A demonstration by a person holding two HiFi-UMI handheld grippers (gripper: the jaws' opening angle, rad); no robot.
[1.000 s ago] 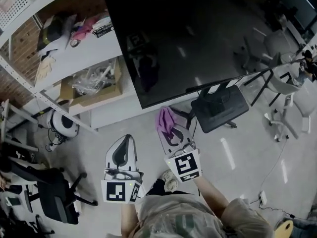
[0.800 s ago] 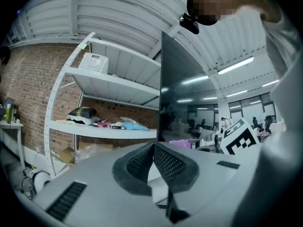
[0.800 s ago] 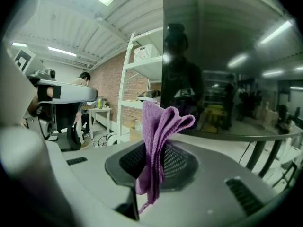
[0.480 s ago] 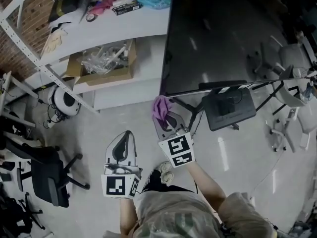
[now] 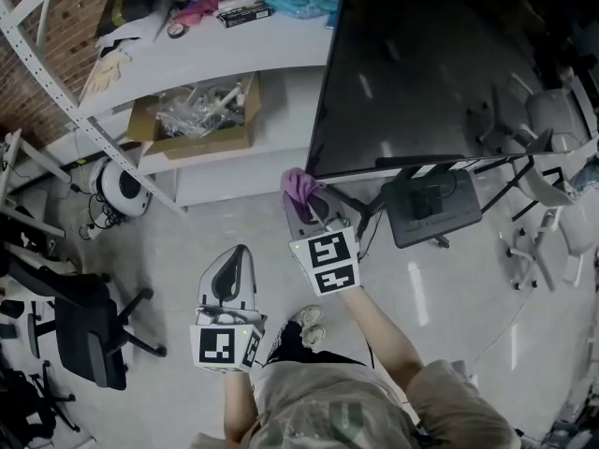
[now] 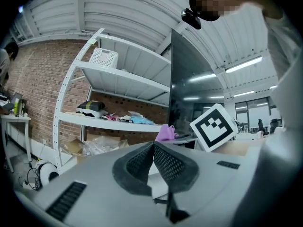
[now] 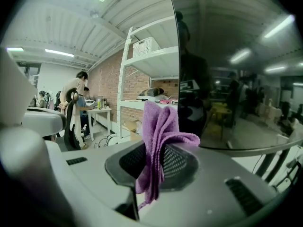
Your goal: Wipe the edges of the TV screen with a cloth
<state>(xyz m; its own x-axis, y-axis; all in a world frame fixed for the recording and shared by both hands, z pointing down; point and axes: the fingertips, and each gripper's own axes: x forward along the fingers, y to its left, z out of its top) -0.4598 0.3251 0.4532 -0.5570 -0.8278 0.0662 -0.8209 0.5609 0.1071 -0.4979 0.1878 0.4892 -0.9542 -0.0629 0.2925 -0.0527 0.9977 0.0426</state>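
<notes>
1. The right gripper (image 5: 305,210) sits just left of centre in the head view. Its jaws are clamped on a purple cloth (image 5: 299,184) — the bunched fabric stands up from between them and a tail hangs below.
2. The cloth is right at the lower-left corner of the TV screen (image 5: 440,64), the big dark panel filling the upper right of the frame. From where I stand I cannot tell whether it touches the edge or hangs just short of it.
3. The left gripper (image 5: 239,256) hangs lower in the frame, well apart from the screen. Its jaws are pressed together with nothing between them.
4. I'd say the wiping proper is about to begin: the cloth is at a corner, and no stroke along an edge is under way.
5. The next move, as I judge it, is to press the cloth onto the edge at that corner. Then draw it along one side — up the left or across the bottom — with a firm grip so the fabric doesn't slip out. The hard jaw tips should stay off the glass.
</notes>
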